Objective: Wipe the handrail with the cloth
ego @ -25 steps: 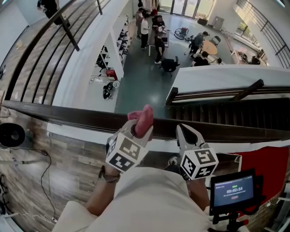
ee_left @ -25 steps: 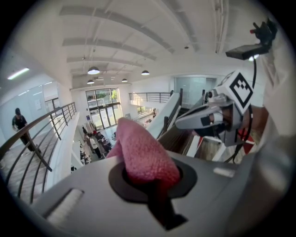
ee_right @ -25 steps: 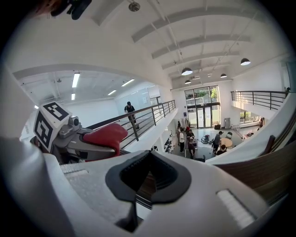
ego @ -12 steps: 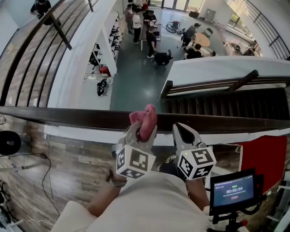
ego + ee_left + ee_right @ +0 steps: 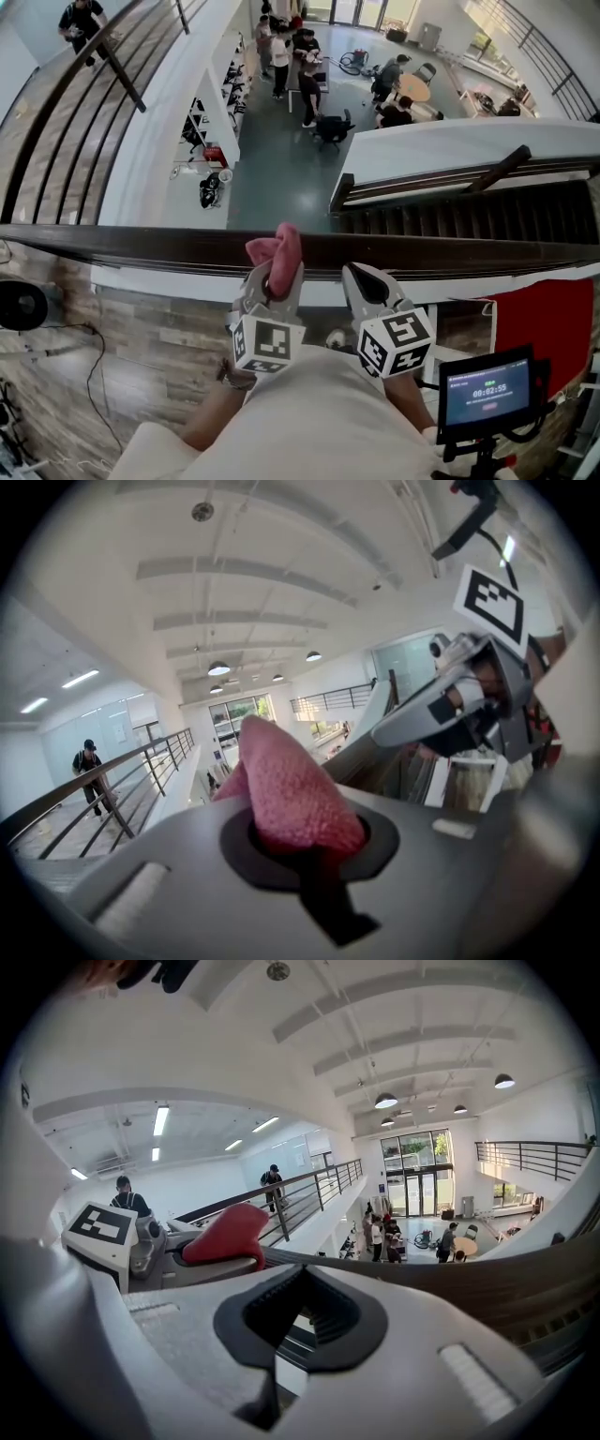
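Note:
A dark wooden handrail (image 5: 141,244) runs left to right across the head view, over an open drop to a lower floor. My left gripper (image 5: 270,281) is shut on a pink cloth (image 5: 278,251), whose bunched end sticks up over the rail's near edge; contact with the rail is not clear. In the left gripper view the cloth (image 5: 286,789) bulges out of the shut jaws of the left gripper (image 5: 309,855). My right gripper (image 5: 361,281) sits just right of it at the rail, shut and holding nothing. The right gripper view shows the right gripper (image 5: 300,1321), the cloth (image 5: 225,1232) and the rail (image 5: 469,1288).
Beyond the rail, several people stand around tables (image 5: 309,56) on the floor far below. A staircase (image 5: 469,220) descends at right. A black monitor on a stand (image 5: 483,394) is close at my right, and a cable (image 5: 89,366) lies on the wooden floor at left.
Both grippers have shifted a little to the left along the rail. The pink cloth is still clamped in the left gripper. The right gripper stays shut.

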`<state>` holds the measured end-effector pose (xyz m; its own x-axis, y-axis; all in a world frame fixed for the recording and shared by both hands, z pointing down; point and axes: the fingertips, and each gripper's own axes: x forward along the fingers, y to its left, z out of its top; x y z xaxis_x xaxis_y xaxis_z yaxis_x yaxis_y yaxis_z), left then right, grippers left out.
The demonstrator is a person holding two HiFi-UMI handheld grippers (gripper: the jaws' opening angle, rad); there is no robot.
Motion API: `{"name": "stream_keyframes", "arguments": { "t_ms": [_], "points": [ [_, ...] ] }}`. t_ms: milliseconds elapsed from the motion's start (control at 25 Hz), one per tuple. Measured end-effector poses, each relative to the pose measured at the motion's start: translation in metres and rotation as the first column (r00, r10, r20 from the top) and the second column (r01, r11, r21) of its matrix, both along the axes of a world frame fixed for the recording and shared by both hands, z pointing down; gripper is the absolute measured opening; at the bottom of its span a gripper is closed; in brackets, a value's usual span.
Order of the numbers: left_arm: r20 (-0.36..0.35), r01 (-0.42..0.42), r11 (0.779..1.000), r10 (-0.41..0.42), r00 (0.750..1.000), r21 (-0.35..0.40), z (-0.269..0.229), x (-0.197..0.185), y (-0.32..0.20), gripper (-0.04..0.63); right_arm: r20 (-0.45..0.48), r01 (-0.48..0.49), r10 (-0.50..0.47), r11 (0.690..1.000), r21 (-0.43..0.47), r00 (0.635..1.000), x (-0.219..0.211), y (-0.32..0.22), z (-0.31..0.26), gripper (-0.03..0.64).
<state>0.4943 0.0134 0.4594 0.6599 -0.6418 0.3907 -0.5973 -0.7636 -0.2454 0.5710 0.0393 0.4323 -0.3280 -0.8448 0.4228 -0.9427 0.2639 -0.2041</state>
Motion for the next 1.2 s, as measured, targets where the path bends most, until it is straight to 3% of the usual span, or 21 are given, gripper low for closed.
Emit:
{"name": "stream_keyframes", "arguments": {
  "t_ms": [280, 640, 880, 1000, 1200],
  "points": [
    [-0.022, 0.049, 0.999, -0.048, 0.999, 0.002, 0.007, -0.004, -0.002, 0.035, -0.001, 0.034, -0.034, 0.999, 0.001, 0.999, 0.006, 0.000, 0.009, 0.003],
    [-0.007, 0.043, 0.999, -0.043, 0.999, 0.012, 0.015, -0.014, 0.016, 0.035, 0.008, 0.090, -0.090, 0.996, -0.015, 0.996, -0.007, 0.006, 0.015, 0.003],
    [0.068, 0.030, 0.996, -0.025, 0.997, -0.086, 0.052, -0.014, 0.026, 0.035, 0.016, 0.090, -0.089, 0.996, -0.017, 0.996, -0.001, 0.007, 0.020, 0.003],
    [0.016, 0.069, 0.990, -0.068, 0.998, -0.121, 0.056, -0.018, 0.023, 0.034, 0.019, 0.072, -0.072, 0.997, -0.017, 0.997, 0.008, 0.011, 0.017, 0.003],
    [-0.012, 0.036, 0.991, -0.038, 0.999, -0.125, 0.050, -0.023, 0.019, 0.034, 0.016, 0.036, -0.036, 0.999, -0.031, 0.999, 0.020, 0.014, 0.024, 0.003]
  ]
}}
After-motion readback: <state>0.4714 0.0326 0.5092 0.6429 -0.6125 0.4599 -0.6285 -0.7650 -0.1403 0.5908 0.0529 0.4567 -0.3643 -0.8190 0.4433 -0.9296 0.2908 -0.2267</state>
